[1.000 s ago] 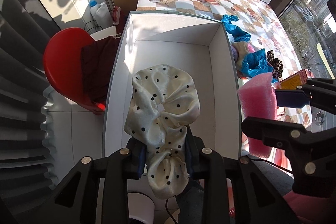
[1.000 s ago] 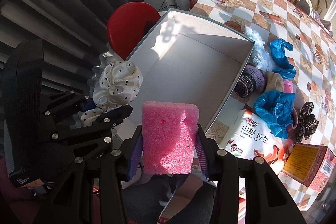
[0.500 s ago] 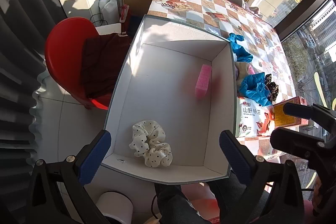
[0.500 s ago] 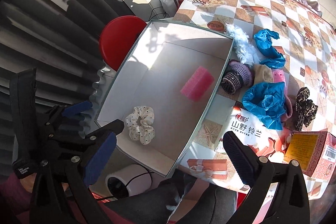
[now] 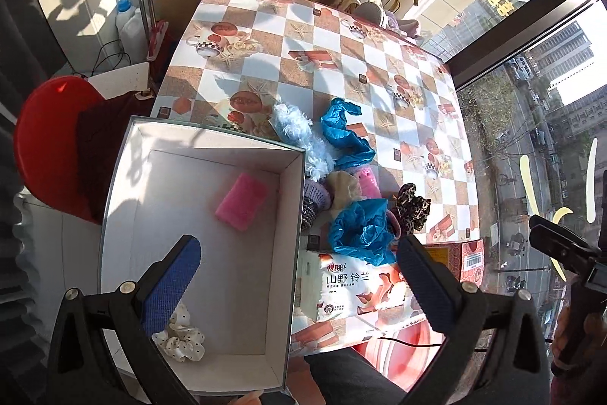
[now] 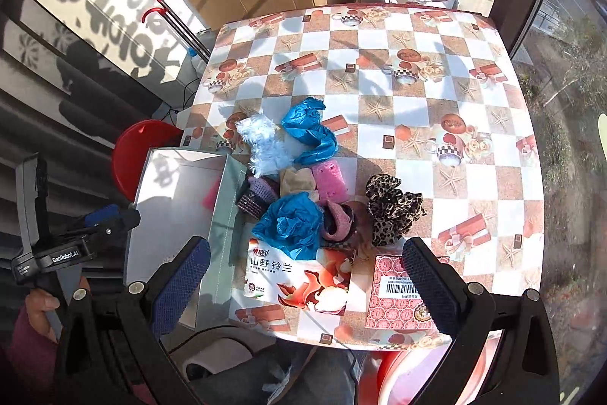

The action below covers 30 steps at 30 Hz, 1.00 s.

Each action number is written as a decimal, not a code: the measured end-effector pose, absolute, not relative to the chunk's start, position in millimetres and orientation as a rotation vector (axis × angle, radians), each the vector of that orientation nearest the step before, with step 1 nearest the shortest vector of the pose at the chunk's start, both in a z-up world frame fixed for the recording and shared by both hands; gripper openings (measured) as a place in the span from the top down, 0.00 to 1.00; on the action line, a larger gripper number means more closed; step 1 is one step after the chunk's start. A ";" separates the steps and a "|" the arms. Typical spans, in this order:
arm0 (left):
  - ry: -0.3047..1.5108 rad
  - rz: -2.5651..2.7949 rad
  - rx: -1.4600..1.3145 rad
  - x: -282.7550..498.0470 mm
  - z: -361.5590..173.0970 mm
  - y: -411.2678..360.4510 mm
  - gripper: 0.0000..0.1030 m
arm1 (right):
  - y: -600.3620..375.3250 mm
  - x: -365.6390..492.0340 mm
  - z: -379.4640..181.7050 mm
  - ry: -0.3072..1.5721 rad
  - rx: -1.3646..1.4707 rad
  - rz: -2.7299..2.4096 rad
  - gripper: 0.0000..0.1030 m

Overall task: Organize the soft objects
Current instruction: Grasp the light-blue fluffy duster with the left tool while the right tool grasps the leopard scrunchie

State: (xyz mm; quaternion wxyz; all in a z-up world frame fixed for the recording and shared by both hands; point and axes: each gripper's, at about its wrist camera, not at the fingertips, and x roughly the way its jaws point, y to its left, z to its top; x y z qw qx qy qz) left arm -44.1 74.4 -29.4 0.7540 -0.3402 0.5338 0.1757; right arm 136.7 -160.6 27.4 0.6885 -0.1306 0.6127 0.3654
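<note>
Checkered tablecloth (image 6: pixel 379 93) carries remaining soft pile beside white box (image 5: pixel 114 185). Pink sponge (image 5: pixel 242 200), dotted scrunchie (image 5: pixel 182 340) inside box. My left gripper (image 5: pixel 299 276), right gripper (image 6: pixel 303 276): both wide, empty. Step: select next item. Next: lower right onto blue bag (image 6: pixel 288 226).

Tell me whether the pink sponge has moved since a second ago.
Yes. It left the right gripper and now lies inside the white box, near its right wall: pink sponge.

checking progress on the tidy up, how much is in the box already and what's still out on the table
Done: the pink sponge and the polka-dot scrunchie lie in the white box. In hand: nothing; the left gripper and right gripper show open, empty jaws. Left on the table: blue bags, leopard scrunchie, white fluffy piece, another pink sponge.
</note>
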 end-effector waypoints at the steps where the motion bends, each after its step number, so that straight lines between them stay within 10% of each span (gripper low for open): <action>1: 1.174 0.386 -0.737 -28.4 -31.2 76.7 0.00 | -167.1 151.9 24.1 1.376 -0.299 0.793 0.01; 11: 1.466 0.451 -0.692 116.3 -129.1 106.9 0.00 | -186.4 248.3 -94.8 1.602 -0.415 0.729 0.01; 30: 1.867 0.558 -0.720 157.3 -253.0 106.1 0.14 | -130.7 233.6 -242.7 1.747 -0.879 0.933 0.01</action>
